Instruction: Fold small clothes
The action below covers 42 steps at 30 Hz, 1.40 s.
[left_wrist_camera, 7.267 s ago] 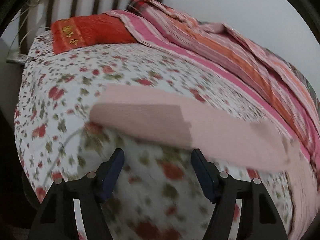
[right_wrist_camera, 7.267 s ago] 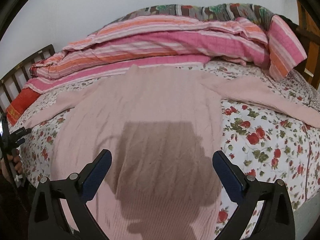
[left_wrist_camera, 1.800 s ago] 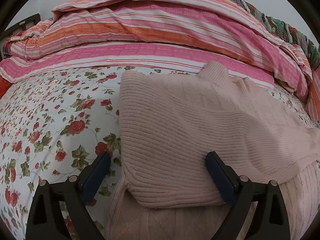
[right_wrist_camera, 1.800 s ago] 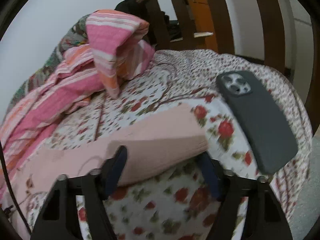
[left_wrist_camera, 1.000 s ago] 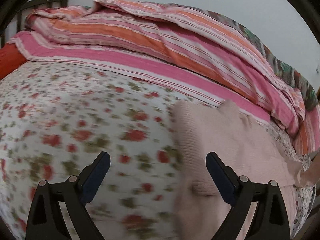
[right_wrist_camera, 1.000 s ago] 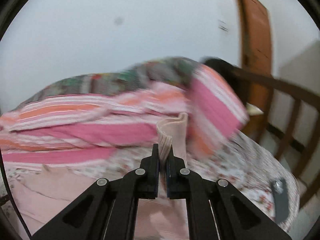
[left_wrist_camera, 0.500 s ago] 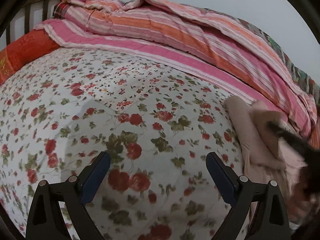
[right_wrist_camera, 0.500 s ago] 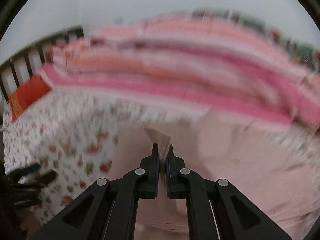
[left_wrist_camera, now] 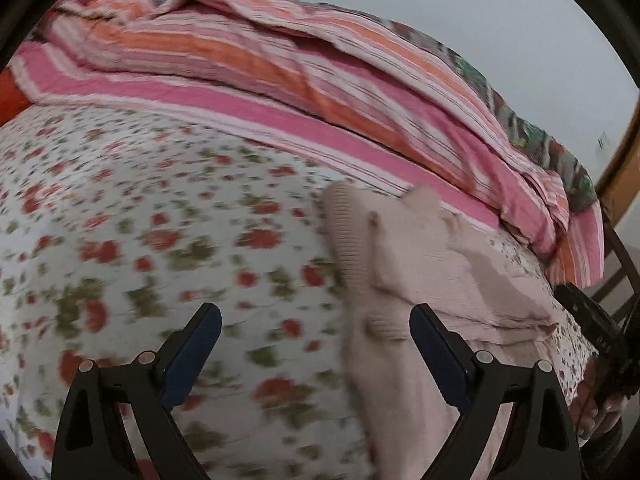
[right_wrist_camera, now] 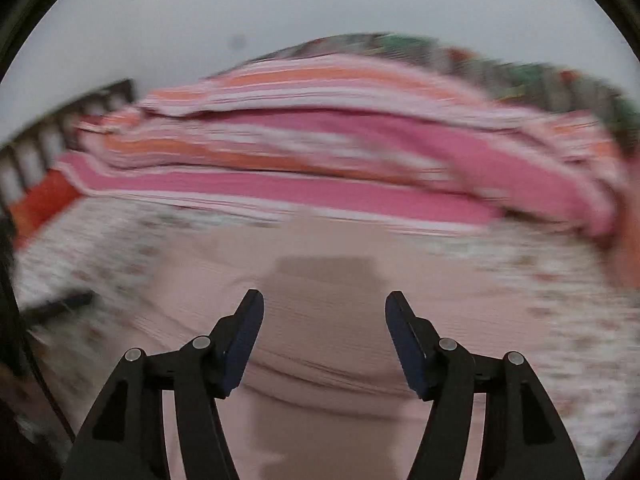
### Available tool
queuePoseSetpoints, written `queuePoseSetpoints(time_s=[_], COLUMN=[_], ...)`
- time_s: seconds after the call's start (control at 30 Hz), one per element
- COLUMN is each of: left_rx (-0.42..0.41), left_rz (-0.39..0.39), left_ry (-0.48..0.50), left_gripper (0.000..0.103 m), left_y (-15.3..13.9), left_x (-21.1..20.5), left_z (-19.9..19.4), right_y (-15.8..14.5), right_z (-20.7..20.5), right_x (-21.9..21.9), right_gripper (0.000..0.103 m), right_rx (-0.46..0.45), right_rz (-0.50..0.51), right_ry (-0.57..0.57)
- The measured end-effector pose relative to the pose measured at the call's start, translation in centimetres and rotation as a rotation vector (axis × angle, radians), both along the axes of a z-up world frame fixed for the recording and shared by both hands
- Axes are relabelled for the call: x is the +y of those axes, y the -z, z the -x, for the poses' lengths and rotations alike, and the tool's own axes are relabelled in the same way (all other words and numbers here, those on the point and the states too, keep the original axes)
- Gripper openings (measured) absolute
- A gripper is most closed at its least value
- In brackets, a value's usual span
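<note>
A pale pink knit sweater (left_wrist_camera: 404, 272) lies on the floral bedsheet (left_wrist_camera: 168, 240) with both sleeves folded in over its body. My left gripper (left_wrist_camera: 316, 340) hovers open above the sheet at the sweater's left edge, nothing between its fingers. In the blurred right wrist view the sweater (right_wrist_camera: 328, 280) fills the middle. My right gripper (right_wrist_camera: 324, 332) stands just above it with its jaws opening; the cloth lies below them and the pads do not press on it. The right gripper's black body (left_wrist_camera: 592, 320) shows at the left view's right edge.
A heaped pink and orange striped quilt (left_wrist_camera: 280, 72) runs along the back of the bed against a pale wall. A red pillow (right_wrist_camera: 36, 204) and a dark slatted headboard (right_wrist_camera: 60, 120) sit at the left. A wooden bed frame (left_wrist_camera: 620, 160) stands on the right.
My right gripper, which was shut on the sleeve's ribbed cuff, carried it over the sweater's body and let it go. The left view swung back to the right, toward the sweater.
</note>
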State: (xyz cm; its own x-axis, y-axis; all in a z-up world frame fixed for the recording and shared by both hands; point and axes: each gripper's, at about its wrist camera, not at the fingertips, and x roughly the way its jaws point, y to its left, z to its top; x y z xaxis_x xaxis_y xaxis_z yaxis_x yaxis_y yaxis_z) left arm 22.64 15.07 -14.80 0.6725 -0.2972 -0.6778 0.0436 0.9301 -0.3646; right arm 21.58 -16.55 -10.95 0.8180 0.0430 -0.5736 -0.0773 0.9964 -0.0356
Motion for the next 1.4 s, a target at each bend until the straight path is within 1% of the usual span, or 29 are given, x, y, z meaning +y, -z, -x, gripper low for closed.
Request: queuePoseSetpoints(time_s=[0.07,0.1,0.17,0.23,0.3,0.4,0.43,0.5,0.53,0.57,0.6,0.63,0.67,0.7,0.77,0.8,0.83,0.87,0.9,0.93,0.97,1.1,1.13,1.17,1.2,1.27,1.37,1.4], left_rx=[-0.003,-0.003,0.001,0.017,0.037,0.048,0.047,0.048,0.053,0.056,0.054,0.049,0.043,0.035,0.02,0.013,0.004,-0.004,0.002,0.019,0.036,0.034,0.035,0.036,0.034,0.024,0.006,-0.009], left_rz=[-0.005,-0.004,-0.005,-0.011,-0.012,-0.031,-0.042,-0.071,-0.089,-0.108,-0.113,-0.114,-0.112,-0.104,-0.077,-0.07,-0.07,-0.085,-0.102,-0.119,-0.117,-0.072,-0.068,-0.068,-0.071,-0.08,-0.077,-0.075], left_ry=[0.023,0.03,0.038,0.032,0.032,0.029,0.025,0.015,0.009,0.005,0.005,0.007,0.01,0.013,0.035,0.052,0.069,0.08,0.073,0.06,0.049,0.022,0.02,0.016,0.012,0.011,0.008,0.001], left_gripper=[0.094,0.094,0.094,0.093,0.093,0.093,0.093,0.093,0.093,0.093,0.093,0.092,0.088,0.085,0.077,0.075,0.07,0.065,0.062,0.055,0.05,0.05,0.047,0.039,0.035,0.02,0.011,0.01], left_y=[0.0,0.0,0.1,0.3,0.5,0.5,0.4,0.4,0.4,0.4,0.4,0.3,0.2,0.0,-0.3,-0.3,-0.4,-0.3,-0.2,0.2,0.5,1.0,1.1,1.1,1.0,0.7,0.4,0.3], left_x=[-1.3,-1.8,-2.8,-3.7,-4.5,-5.4,-5.5,-5.7,-5.7,-5.7,-5.7,-5.6,-5.6,-5.6,-5.9,-6.2,-6.5,-6.9,-7.2,-7.3,-7.4,-7.1,-7.0,-7.0,-7.1,-7.2,-7.1,-6.9], left_z=[-0.3,-0.5,-0.8,-1.1,-1.3,-1.2,-1.1,-1.0,-1.0,-0.9,-0.8,-0.8,-0.7,-0.8,-1.0,-1.3,-1.5,-2.0,-2.3,-2.9,-3.3,-4.1,-4.3,-4.3,-4.4,-4.3,-3.9,-3.7], right_y=[0.4,0.9,1.8,3.1,3.8,4.2,4.5,5.5,5.8,5.9,6.0,6.4,7.0,7.3,7.0,6.7,6.5,6.2,5.8,5.5,5.2,3.7,3.5,3.2,2.9,2.8,3.6,4.4], right_z=[1.5,2.4,3.5,4.1,4.4,3.2,2.6,1.0,0.5,0.4,0.6,0.9,0.9,1.1,1.4,1.7,2.0,2.3,2.8,3.2,3.6,4.2,4.1,3.8,3.5,2.8,1.1,0.4], right_x=[-3.3,-5.5,-8.2,-10.4,-12.2,-12.4,-12.0,-11.4,-11.4,-12.1,-13.0,-14.1,-14.6,-14.5,-14.1,-13.9,-13.9,-14.0,-14.3,-14.4,-14.5,-14.4,-14.4,-14.4,-14.3,-14.0,-12.8,-12.4], right_gripper=[0.062,0.062,0.061,0.055,0.053,0.053,0.05,0.03,0.022,0.024,0.03,0.036,0.036,0.036,0.036,0.036,0.036,0.036,0.036,0.036,0.036,0.037,0.037,0.037,0.037,0.037,0.037,0.037], right_rx=[-0.002,0.014,0.048,0.093,0.111,0.114,0.126,0.16,0.163,0.156,0.149,0.15,0.165,0.172,0.161,0.157,0.156,0.152,0.14,0.127,0.114,0.053,0.046,0.042,0.038,0.04,0.088,0.123], right_rz=[0.033,0.029,0.005,-0.042,-0.096,-0.181,-0.189,-0.16,-0.139,-0.161,-0.205,-0.269,-0.287,-0.27,-0.227,-0.213,-0.209,-0.211,-0.222,-0.232,-0.239,-0.244,-0.25,-0.261,-0.276,-0.277,-0.198,-0.164], right_ry=[0.078,0.118,0.148,0.167,0.181,0.155,0.133,0.139,0.16,0.179,0.191,0.22,0.231,0.219,0.207,0.202,0.198,0.194,0.187,0.179,0.17,0.155,0.155,0.158,0.162,0.171,0.212,0.231])
